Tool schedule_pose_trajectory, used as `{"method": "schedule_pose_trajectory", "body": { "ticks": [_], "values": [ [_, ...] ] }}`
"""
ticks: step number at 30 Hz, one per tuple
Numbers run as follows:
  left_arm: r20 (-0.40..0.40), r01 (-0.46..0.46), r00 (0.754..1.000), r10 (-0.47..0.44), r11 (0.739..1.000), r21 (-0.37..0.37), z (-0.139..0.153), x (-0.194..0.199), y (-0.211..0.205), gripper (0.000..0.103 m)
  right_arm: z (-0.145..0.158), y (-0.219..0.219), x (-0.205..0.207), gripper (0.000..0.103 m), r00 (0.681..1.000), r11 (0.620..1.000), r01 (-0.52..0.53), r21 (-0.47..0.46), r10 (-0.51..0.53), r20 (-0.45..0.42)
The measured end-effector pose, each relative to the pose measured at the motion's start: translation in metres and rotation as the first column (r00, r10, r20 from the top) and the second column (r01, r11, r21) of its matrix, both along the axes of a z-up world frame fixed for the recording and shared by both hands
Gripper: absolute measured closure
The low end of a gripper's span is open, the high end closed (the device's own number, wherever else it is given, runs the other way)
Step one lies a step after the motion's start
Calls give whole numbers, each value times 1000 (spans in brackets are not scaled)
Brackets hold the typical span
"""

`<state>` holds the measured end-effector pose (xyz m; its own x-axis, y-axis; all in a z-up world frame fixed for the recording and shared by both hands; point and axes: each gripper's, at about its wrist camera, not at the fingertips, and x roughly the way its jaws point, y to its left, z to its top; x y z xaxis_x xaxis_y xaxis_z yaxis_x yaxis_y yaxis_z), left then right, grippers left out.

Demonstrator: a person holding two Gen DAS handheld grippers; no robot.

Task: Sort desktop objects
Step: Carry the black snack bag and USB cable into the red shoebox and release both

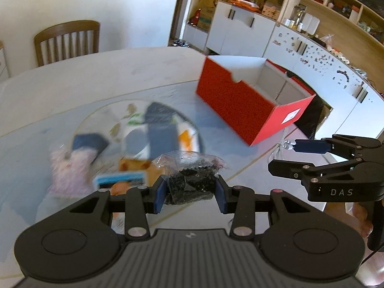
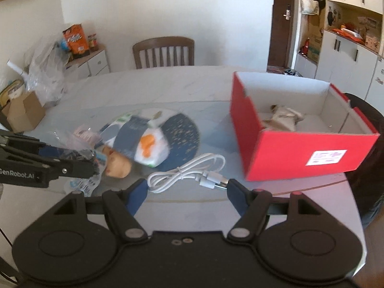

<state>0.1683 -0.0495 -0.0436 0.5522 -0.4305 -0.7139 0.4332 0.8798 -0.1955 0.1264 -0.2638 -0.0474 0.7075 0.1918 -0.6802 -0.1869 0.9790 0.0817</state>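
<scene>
table (image 2: 168, 86) | red box (image 2: 300, 153) | white cable (image 2: 187, 175) | cardboard box (image 2: 25, 112)

Soft daylight, motion-blurred tabletop clutter (fisheye bending at edges)

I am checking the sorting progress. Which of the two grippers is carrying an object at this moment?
The left gripper. Its blue pads clamp a clear packet of black bits, lifted above the table. The right gripper is open, with only the white cable lying between its fingers.
</scene>
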Motion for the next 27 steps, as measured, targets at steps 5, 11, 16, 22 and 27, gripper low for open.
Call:
{"method": "schedule_pose_trajectory", "body": {
  "ticks": [5,11,16,22,27],
  "values": [
    [8,25,1000,-25,1000,-13,8,13,-33,62,9,-31,9,31,1000,1000,24,4,-24,14],
    [26,54,998,-54,998,-23,17,28,-74,62,20,-69,23,31,998,999,40,8,-40,40],
    [45,76,996,-75,997,-26,27,41,-105,62,26,-98,35,31,997,998,55,10,-56,55],
    [65,101,993,-100,995,-13,37,53,-143,62,29,-128,51,31,996,998,61,11,-62,65],
    [58,117,992,-116,993,-7,41,65,-173,62,31,-148,64,31,996,998,63,5,-63,62]
  ]
}}
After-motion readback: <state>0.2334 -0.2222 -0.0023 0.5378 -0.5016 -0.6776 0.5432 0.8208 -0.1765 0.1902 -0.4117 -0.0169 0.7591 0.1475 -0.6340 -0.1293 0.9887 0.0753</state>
